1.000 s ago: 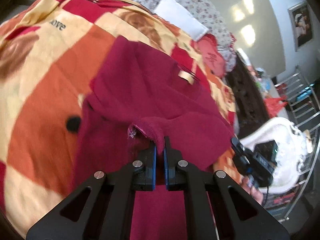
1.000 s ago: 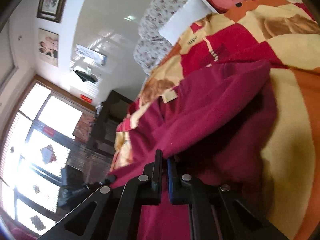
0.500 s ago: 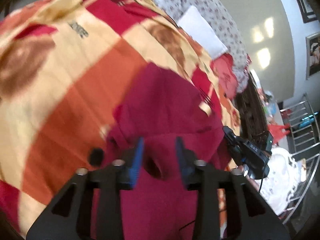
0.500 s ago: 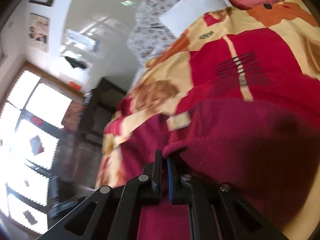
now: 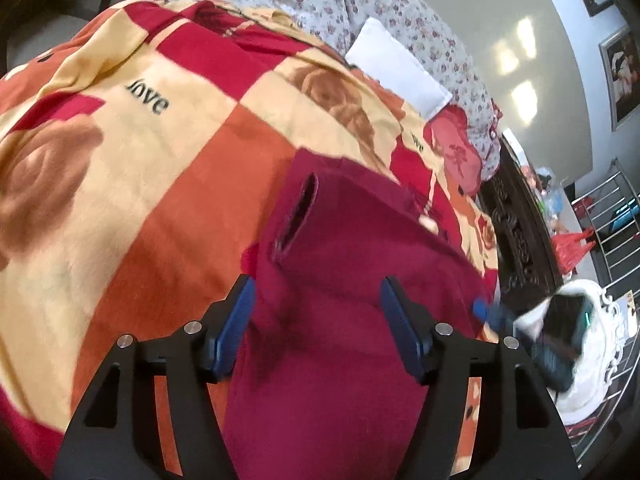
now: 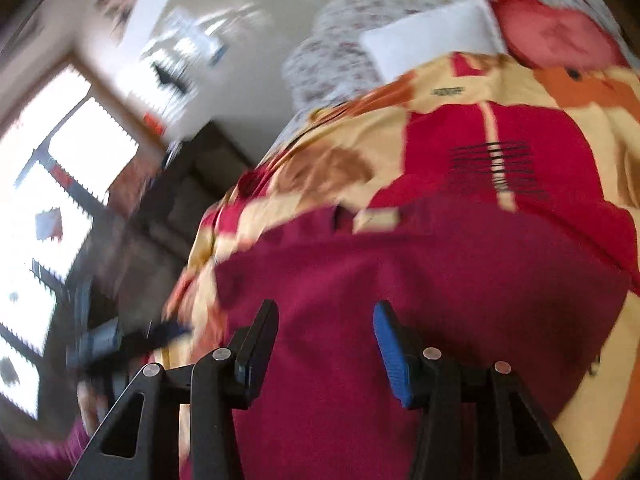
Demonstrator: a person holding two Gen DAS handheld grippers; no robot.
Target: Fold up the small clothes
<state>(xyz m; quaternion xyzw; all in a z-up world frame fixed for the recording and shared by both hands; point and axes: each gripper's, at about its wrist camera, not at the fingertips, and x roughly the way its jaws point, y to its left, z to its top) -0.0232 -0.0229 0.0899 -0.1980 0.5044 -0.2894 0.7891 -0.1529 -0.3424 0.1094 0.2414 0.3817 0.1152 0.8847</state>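
Observation:
A dark red fleece garment lies on an orange, red and cream blanket on a bed. It also shows in the right wrist view, with a small cream label at its far edge. A dark sleeve or neck opening shows on its left side. My left gripper is open and empty just above the garment. My right gripper is open and empty above the garment too.
A white pillow and flowered bedding lie at the bed's far end, with a red cushion beside them. Dark carved furniture and a metal rack stand to the right. A bright window is at left.
Both grippers were shut on folds of the garment one second ago. The left one opened first, then the right. The garment now lies flat on the blanket, folded over.

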